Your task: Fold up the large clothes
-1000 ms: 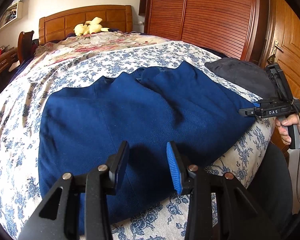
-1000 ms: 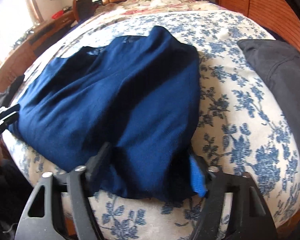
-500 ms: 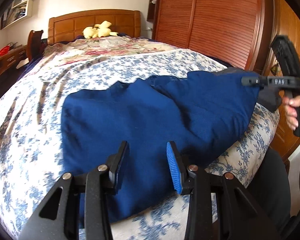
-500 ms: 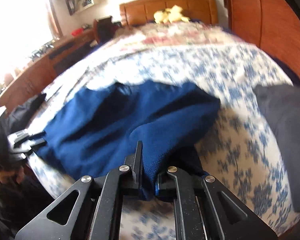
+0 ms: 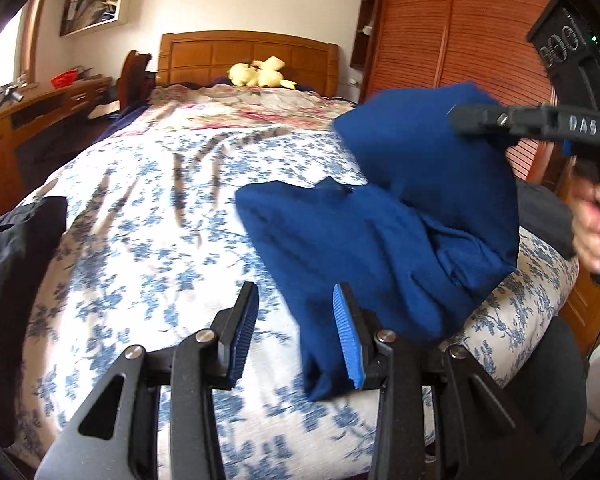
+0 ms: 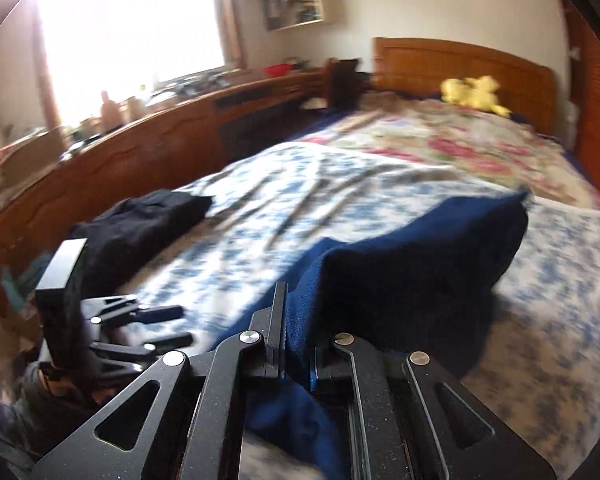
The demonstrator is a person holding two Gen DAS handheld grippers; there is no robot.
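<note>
A dark blue garment (image 5: 364,240) lies bunched at the near right of the bed. Its right part is lifted off the sheet. My right gripper (image 6: 298,344) is shut on a fold of that blue cloth (image 6: 420,248). In the left wrist view the right gripper (image 5: 472,118) holds the raised cloth at the upper right, with a hand (image 5: 592,220) on its grip. My left gripper (image 5: 296,328) stands open low over the bed's near edge, with only the sheet showing between its blue pads (image 5: 350,344). The garment's near corner hangs just beside its right finger. The left gripper (image 6: 160,324) also shows at the left of the right wrist view.
The bed has a blue floral sheet (image 5: 148,240), a wooden headboard (image 5: 248,56) and a yellow plush toy (image 5: 260,76). A black garment (image 6: 140,224) lies at the bed's left edge, a dark cloth (image 5: 544,216) at its right. A wooden desk (image 6: 160,148) runs along the left, a wardrobe (image 5: 460,40) along the right.
My right gripper closed on the garment's right edge and lifted it up and leftward, so the flat garment is now bunched. My left gripper swung left, off the cloth.
</note>
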